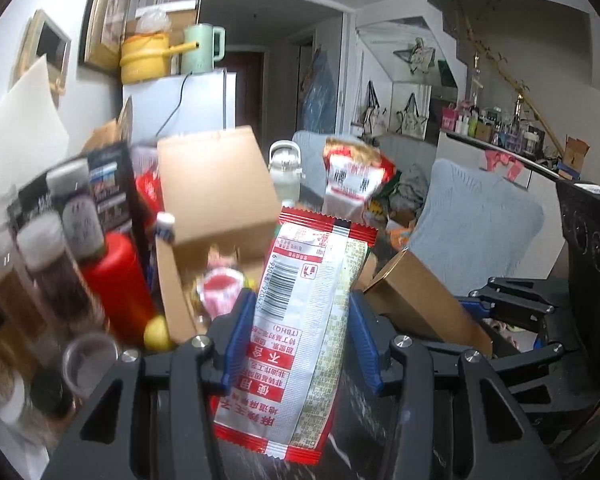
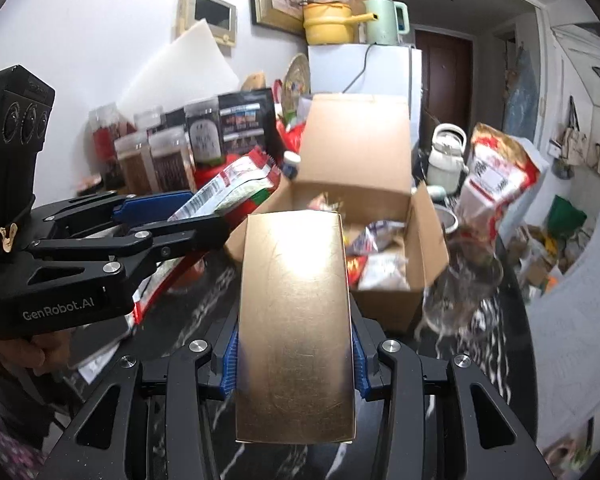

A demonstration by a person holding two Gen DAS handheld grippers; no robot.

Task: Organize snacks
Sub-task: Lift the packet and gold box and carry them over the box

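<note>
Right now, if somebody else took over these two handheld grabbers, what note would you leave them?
Left gripper: shut on a red-and-white foil snack packet.
Right gripper: shut on a flat gold cardboard box.
Both are held in front of the open brown cardboard carton on the dark marble table.
Done: some snacks already lie in the carton.
Left: probably put both items in; a red-and-gold bag stands outside.

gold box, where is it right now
The gold box is clamped in the right hand-held gripper, centre of the right wrist view, held above the dark table just in front of the open cardboard box; the left wrist view shows it at right.
</note>
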